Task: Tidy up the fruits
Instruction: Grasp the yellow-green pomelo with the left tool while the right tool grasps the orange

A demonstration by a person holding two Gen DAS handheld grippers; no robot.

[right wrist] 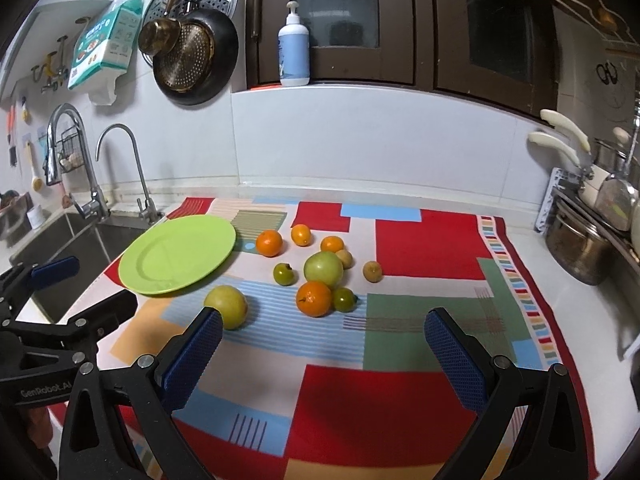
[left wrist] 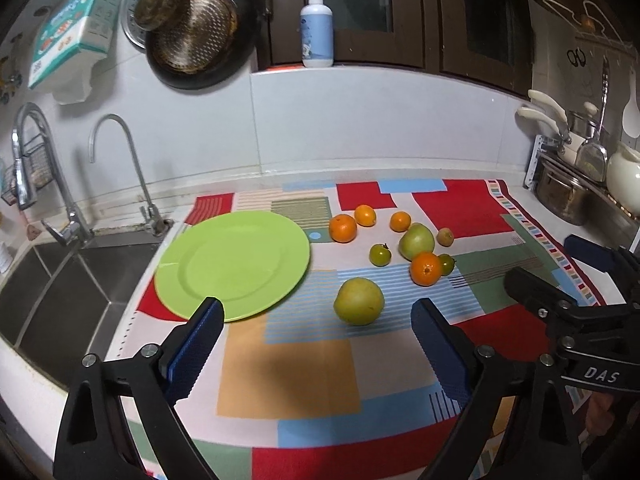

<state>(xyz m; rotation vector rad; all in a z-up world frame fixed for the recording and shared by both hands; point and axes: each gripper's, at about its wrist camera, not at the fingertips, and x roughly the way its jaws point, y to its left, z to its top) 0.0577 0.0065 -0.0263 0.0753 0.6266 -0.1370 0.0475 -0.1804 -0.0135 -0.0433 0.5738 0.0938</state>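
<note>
An empty lime-green plate lies on the left of a patchwork cloth. Right of it lie loose fruits: a yellow-green apple, a larger green apple, several oranges, the nearest one, two small green tomatoes and small tan fruits. My left gripper is open and empty, just short of the yellow-green apple. My right gripper is open and empty, short of the fruit cluster.
A steel sink with two taps sits left of the cloth. Pots and a utensil rack stand at the right. A soap bottle stands on the window sill; pans hang on the wall.
</note>
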